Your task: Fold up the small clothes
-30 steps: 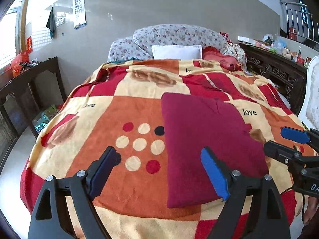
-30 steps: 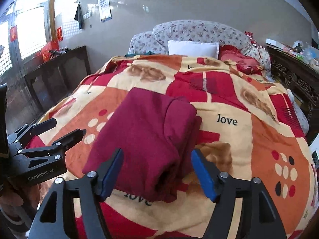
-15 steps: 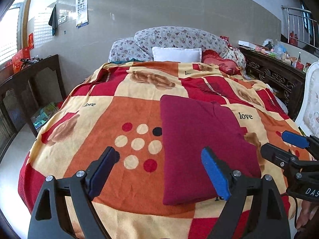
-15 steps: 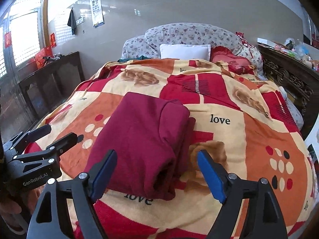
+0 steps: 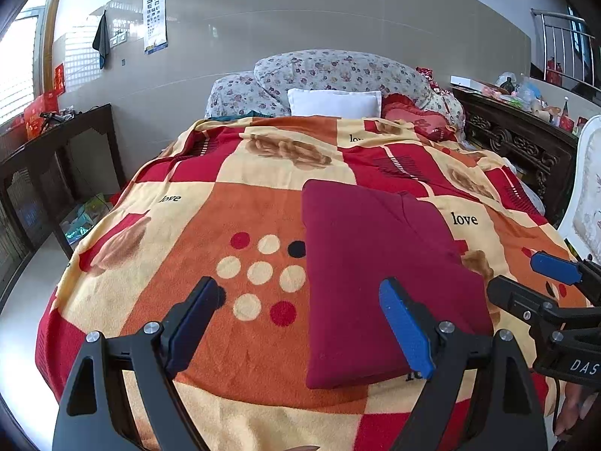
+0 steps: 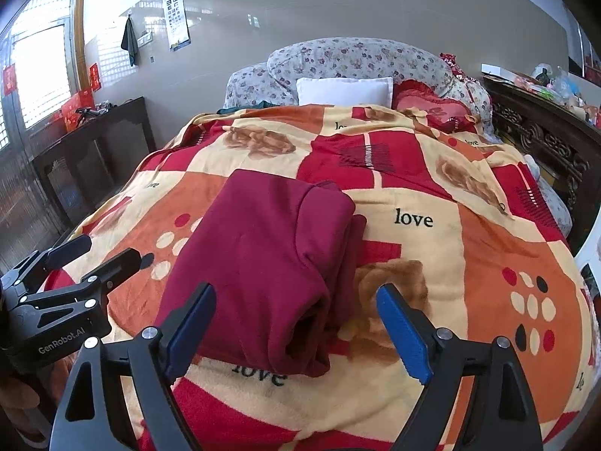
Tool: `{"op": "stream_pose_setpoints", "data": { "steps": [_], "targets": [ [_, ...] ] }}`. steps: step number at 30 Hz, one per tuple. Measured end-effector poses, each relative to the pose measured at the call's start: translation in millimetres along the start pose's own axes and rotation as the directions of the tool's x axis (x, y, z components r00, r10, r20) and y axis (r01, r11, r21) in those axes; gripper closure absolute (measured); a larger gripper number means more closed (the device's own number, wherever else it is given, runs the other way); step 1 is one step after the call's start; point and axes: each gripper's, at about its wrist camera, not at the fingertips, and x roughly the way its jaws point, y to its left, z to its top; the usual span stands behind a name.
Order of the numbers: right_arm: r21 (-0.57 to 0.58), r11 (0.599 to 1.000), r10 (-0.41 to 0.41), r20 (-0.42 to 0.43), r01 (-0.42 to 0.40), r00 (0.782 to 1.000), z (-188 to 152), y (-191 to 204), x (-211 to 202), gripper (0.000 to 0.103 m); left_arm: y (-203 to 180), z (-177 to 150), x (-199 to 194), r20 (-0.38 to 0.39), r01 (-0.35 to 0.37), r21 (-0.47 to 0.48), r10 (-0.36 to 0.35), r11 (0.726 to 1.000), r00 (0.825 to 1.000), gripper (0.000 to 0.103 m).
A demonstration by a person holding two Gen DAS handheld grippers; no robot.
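Observation:
A dark red garment [image 5: 375, 263] lies folded into a thick rectangle on the patterned blanket [image 5: 244, 206], near the bed's front edge. My left gripper [image 5: 298, 287] hovers open over its left edge, touching nothing. In the right wrist view the garment [image 6: 263, 248] shows its rolled right side and open near end. My right gripper [image 6: 296, 292] hangs in front of that end. Its jaws are opening; the cloth shows between the blue pads, which stand clear of it. Each gripper also shows in the other's view: the right gripper [image 5: 522, 274] and the left gripper [image 6: 109, 250].
White pillow [image 5: 334, 102] and floral cushions [image 5: 330, 71] sit at the bed's head. A dark wooden cabinet [image 5: 56, 158] stands left, a carved dark sideboard [image 5: 526, 143] with clutter right, and a white chair [image 5: 586, 195] at the far right edge.
The right gripper's jaws have spread wider. The garment and the left gripper are unchanged.

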Motion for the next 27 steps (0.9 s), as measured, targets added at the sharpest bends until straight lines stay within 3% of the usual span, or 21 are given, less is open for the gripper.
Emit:
{"op": "stream_pose_setpoints", "data": {
  "steps": [27],
  "targets": [
    [0.013, 1.000, 0.013, -0.029, -0.013, 1.000, -1, 0, 13, 0.012, -2, 1, 4, -0.004, -0.016, 0.016, 0.016, 1.000, 1.000, 0.016]
  ]
}}
